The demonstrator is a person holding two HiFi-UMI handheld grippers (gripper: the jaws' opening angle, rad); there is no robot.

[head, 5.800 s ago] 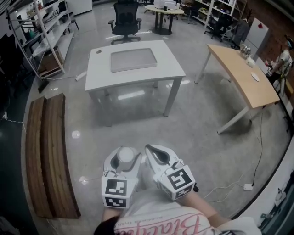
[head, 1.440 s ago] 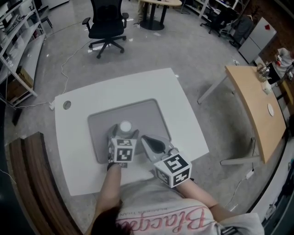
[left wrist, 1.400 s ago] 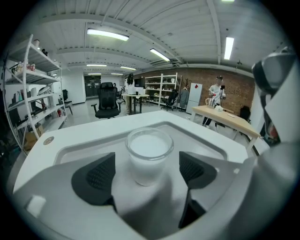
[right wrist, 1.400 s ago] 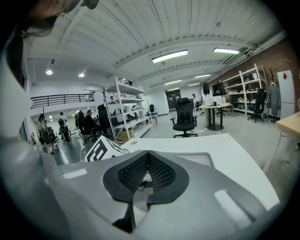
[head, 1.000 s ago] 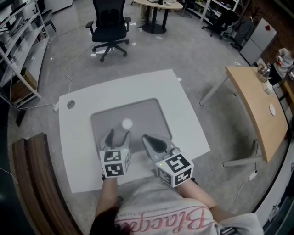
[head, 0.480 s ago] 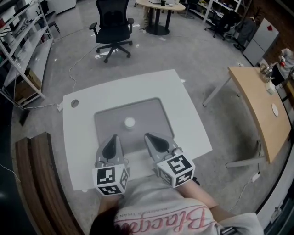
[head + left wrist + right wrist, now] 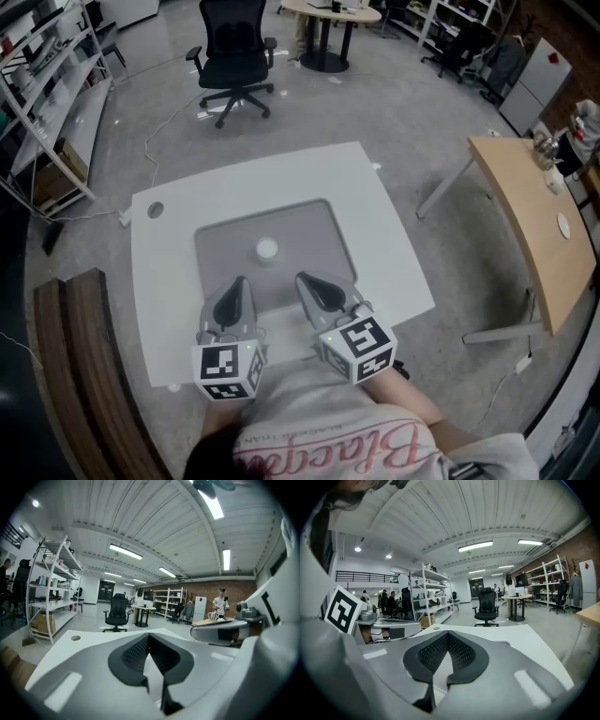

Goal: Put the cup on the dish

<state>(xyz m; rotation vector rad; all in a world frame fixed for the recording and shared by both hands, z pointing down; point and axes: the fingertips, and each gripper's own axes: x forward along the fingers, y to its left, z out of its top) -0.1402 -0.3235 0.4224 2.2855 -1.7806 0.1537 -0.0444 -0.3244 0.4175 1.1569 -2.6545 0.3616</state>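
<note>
White cup (image 7: pixel 266 249) sits on grey dish (image 7: pixel 309 234) ahead of left tongs (image 7: pixel 234 291) and right tongs (image 7: pixel 309 284); both pressed together, empty.

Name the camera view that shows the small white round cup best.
Head view: the small white round cup stands unobstructed on the grey rectangular tray. Neither the left nor the right gripper view shows it at all.
</note>
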